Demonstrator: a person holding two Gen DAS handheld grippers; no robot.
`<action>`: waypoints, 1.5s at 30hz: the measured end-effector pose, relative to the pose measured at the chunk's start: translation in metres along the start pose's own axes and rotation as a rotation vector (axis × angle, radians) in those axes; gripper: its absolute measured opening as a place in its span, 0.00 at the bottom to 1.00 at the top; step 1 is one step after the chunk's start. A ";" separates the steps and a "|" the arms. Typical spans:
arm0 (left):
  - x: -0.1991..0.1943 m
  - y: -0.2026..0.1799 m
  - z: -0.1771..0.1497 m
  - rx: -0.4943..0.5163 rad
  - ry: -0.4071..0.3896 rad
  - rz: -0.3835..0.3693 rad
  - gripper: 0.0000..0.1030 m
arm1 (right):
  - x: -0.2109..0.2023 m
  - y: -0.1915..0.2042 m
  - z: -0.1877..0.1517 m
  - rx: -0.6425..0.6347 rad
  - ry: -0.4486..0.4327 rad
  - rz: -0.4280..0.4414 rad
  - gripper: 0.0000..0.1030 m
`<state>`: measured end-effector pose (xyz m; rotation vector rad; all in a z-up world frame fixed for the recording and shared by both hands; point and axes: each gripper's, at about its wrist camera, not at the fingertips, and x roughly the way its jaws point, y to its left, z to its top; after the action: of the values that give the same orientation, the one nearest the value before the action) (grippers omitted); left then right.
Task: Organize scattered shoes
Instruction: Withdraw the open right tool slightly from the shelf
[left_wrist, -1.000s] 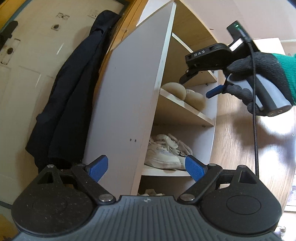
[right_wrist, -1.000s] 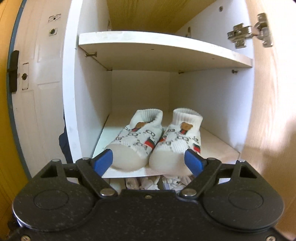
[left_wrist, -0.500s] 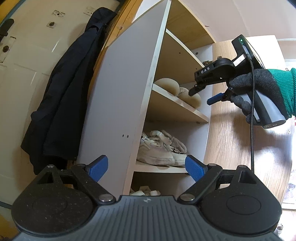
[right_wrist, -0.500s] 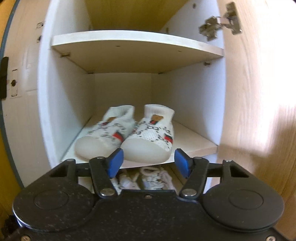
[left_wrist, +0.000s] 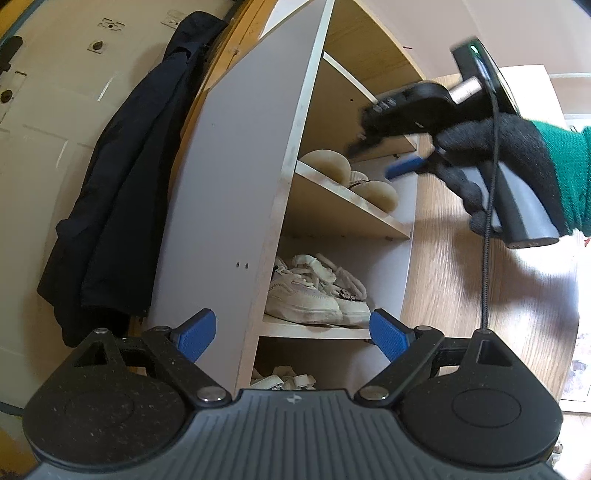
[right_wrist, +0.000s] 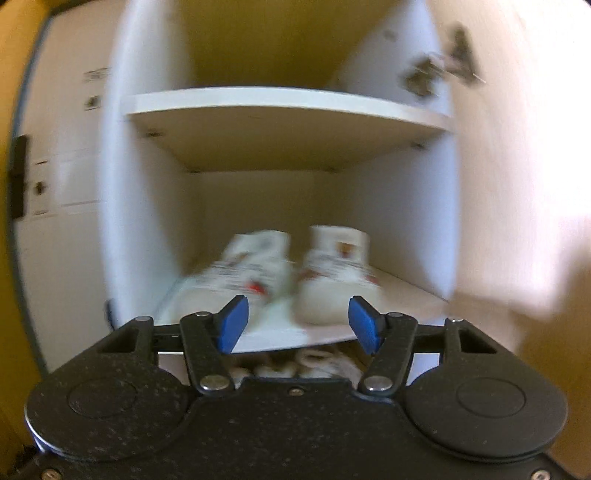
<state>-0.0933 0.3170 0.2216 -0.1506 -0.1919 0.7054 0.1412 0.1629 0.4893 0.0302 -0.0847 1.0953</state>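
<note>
A pair of white patterned baby shoes (right_wrist: 303, 277) stands side by side on a middle shelf (right_wrist: 258, 336) of the open shoe cabinet; their pale toes also show in the left wrist view (left_wrist: 351, 177). White sneakers (left_wrist: 314, 291) sit on the shelf below, and more white shoes (left_wrist: 284, 380) lie lower down. My right gripper (right_wrist: 299, 325) is open and empty just in front of the baby shoes; it shows in the left wrist view (left_wrist: 380, 158), blurred. My left gripper (left_wrist: 291, 336) is open and empty, back from the cabinet.
The white cabinet side panel (left_wrist: 218, 206) stands on the left, the open wooden door (left_wrist: 480, 295) on the right. A dark jacket (left_wrist: 122, 184) hangs left of the cabinet. An empty shelf (right_wrist: 284, 107) lies above the baby shoes. A door hinge (right_wrist: 436, 70) is at upper right.
My right gripper has moved quickly, its view now blurred, and its fingers have narrowed since a second ago. My left gripper stays open while its view shifts slightly.
</note>
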 end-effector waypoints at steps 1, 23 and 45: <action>0.000 0.000 0.000 0.000 0.000 0.000 0.88 | 0.001 0.006 0.001 -0.016 -0.004 0.011 0.61; -0.003 0.007 0.001 -0.004 0.000 0.002 0.88 | -0.003 -0.005 0.002 0.121 -0.003 0.050 0.65; -0.005 -0.006 -0.001 0.048 0.003 -0.019 0.88 | 0.009 -0.015 0.004 0.175 0.028 0.042 0.73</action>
<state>-0.0928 0.3093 0.2209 -0.1043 -0.1731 0.6900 0.1583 0.1635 0.4944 0.1709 0.0358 1.1425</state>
